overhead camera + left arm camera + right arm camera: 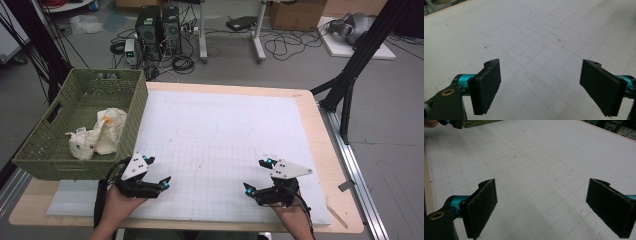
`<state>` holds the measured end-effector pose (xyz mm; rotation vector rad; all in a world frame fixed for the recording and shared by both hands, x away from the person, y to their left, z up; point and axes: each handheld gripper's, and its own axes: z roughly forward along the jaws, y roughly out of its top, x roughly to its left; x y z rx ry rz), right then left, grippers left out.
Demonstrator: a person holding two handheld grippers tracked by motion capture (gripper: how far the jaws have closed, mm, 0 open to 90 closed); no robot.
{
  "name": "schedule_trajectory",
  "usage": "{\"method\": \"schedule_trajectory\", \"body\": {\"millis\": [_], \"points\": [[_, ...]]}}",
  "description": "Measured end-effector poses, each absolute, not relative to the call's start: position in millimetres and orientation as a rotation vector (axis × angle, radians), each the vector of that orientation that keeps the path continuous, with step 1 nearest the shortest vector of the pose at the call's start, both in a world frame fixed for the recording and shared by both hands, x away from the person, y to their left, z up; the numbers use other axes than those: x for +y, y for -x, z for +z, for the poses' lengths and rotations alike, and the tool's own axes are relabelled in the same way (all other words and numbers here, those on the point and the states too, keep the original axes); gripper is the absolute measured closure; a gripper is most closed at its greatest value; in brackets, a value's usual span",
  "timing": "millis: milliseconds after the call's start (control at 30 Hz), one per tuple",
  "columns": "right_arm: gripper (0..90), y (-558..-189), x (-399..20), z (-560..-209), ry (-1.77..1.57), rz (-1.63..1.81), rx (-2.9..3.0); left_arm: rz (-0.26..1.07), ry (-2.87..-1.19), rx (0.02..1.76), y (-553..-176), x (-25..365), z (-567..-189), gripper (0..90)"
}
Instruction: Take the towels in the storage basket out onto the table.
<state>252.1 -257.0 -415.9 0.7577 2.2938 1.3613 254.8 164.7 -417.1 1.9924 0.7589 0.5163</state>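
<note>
My left gripper (156, 171) rests low over the white gridded mat (220, 140) near the table's front left, open, nothing between its black pads (486, 87). My right gripper (257, 175) sits near the front right of the mat, also open and empty, its pads (480, 207) wide apart. A green woven basket (132, 107) stands at the left edge of the table, holding a crumpled white cloth (100, 132) with small orange and green marks. Both grippers are clear of the basket; the left one is just in front of its near right corner.
The mat carries a faint drawn outline (197, 130) near its middle. The wooden table edge (330, 150) runs along the right, with a metal rail beyond it. Computers, cables and black frame legs stand on the floor behind the table.
</note>
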Motion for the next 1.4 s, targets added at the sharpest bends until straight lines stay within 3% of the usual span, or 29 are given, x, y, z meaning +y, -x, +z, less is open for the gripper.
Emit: {"method": "schedule_trajectory", "body": {"millis": [1400], "points": [[9.2,-250,-258,-415,-0.751,1.371,2.292,0.479,-1.964,0.733,-253,170,-406,18.3]]}}
